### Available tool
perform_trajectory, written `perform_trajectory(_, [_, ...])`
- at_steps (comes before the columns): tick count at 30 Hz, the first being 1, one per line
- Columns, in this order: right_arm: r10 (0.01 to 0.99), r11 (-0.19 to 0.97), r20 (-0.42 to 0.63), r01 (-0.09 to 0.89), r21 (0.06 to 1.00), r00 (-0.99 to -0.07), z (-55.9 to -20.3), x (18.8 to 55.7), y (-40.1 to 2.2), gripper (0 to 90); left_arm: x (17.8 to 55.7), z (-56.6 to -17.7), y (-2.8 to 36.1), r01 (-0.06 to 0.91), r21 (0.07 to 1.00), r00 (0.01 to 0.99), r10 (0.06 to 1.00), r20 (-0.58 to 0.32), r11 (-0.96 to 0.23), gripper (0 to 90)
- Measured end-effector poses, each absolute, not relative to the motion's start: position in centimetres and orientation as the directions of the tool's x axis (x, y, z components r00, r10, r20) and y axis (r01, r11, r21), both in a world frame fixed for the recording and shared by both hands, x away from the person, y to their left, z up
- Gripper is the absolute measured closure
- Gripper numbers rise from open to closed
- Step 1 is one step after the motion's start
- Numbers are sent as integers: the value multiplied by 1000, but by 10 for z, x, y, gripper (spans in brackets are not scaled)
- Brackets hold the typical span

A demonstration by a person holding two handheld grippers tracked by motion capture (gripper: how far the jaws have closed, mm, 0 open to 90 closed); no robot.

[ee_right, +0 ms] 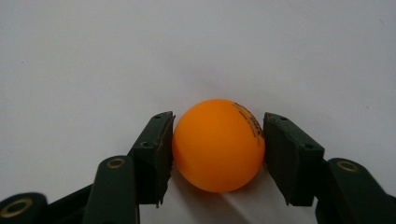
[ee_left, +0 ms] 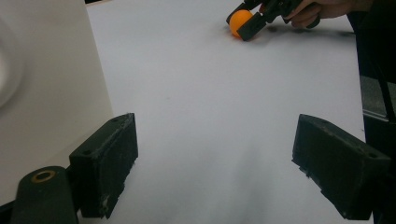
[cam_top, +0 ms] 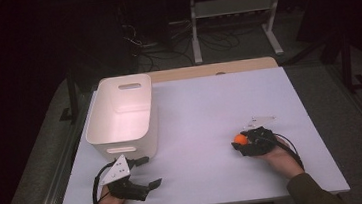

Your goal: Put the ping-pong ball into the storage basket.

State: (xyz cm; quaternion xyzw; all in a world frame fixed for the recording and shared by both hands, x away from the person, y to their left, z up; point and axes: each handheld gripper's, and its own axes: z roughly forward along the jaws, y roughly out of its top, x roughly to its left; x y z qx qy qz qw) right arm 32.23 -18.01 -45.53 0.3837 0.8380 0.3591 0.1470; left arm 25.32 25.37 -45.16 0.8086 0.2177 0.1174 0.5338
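The right gripper [ee_right: 218,140] was closed on a single orange ball [ee_right: 218,145], one pad pressed against each side of it, and the ball sat squarely between the black jaws with dark printed marks on its upper right. In the high view that gripper [cam_top: 239,143] lay low over the right part of the white table [cam_top: 205,109], held in the person's right hand [cam_top: 274,154], with the ball [cam_top: 241,139] at its tip, close to the table surface. The left gripper [ee_left: 215,158] stood wide open with nothing between its jaws, resting near the table's front left in the left hand [cam_top: 109,202]. From it, the ball [ee_left: 241,22] lay well apart, across the table. One white bin [cam_top: 122,115] stood just beyond the left gripper. In all: two grippers, one ball, one bin.
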Motion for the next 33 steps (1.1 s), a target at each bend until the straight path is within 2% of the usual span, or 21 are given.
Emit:
perform_trajectory(13, [746, 445, 34, 537, 716, -665, -455, 322, -180, 489, 253, -452, 254, 226, 914, 878, 477, -42, -335, 141])
perform_trajectory(33, [750, 409, 72, 546, 731, -658, -450, 323, -187, 493, 253, -452, 254, 225, 915, 879, 476, -41, -336, 141])
